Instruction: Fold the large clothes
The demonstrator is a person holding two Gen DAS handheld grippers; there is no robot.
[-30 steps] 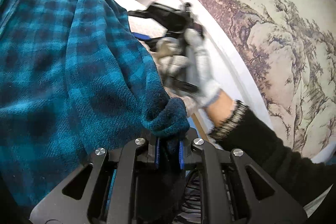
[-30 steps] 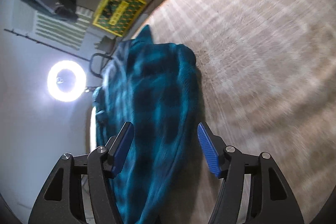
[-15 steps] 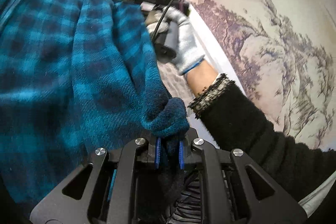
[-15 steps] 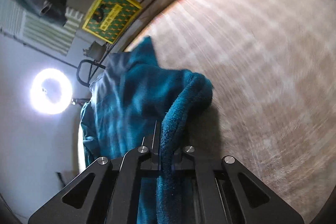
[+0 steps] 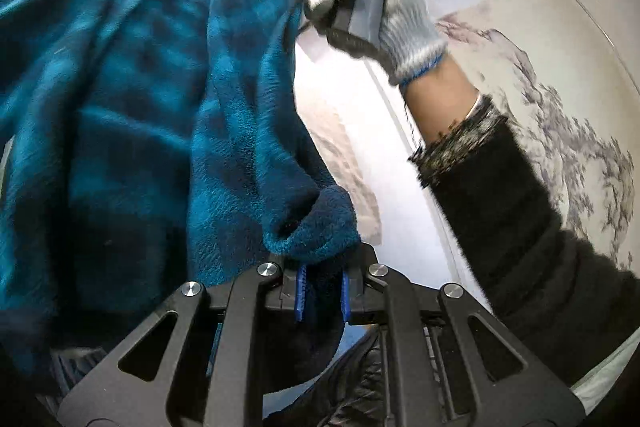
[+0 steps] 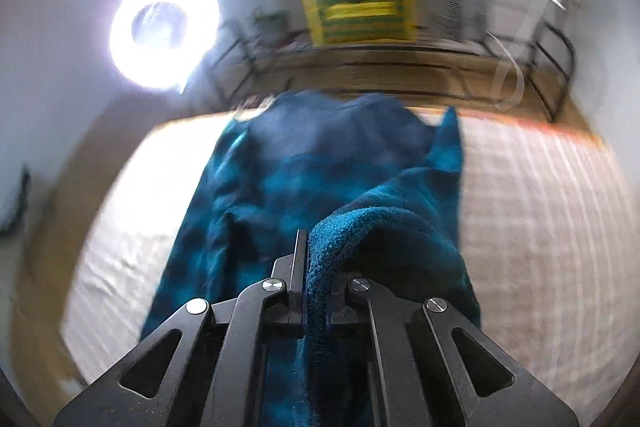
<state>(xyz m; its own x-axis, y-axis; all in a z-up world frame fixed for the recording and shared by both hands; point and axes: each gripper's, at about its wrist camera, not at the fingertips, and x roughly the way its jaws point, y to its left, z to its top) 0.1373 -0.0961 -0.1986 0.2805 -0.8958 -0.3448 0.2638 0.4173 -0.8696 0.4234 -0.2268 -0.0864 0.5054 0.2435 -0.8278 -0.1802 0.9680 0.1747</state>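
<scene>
A large teal and dark blue plaid fleece garment [image 5: 132, 99] fills the left of the left wrist view. My left gripper [image 5: 322, 291] is shut on a dark blue cuff of it. A gloved hand [image 5: 384, 7] holds the right gripper's handle at the top of that view, beside the cloth's upper edge. In the right wrist view the same fleece garment [image 6: 320, 171] lies on a beige woven surface [image 6: 540, 227], and my right gripper [image 6: 316, 303] is shut on a thick fold of its edge, lifting it.
A black sleeve [image 5: 520, 227] crosses the right of the left wrist view before a wall painting [image 5: 580, 115]. Beyond the beige surface stand a ring light [image 6: 164, 31], a yellow-green box [image 6: 356, 7] and a black metal rail [image 6: 552, 59].
The right gripper's jaws closed on the fleece edge, then it rose, rolled and swung so the room's far side came into view. The left gripper, still gripping the cuff, shifted and sank a little.
</scene>
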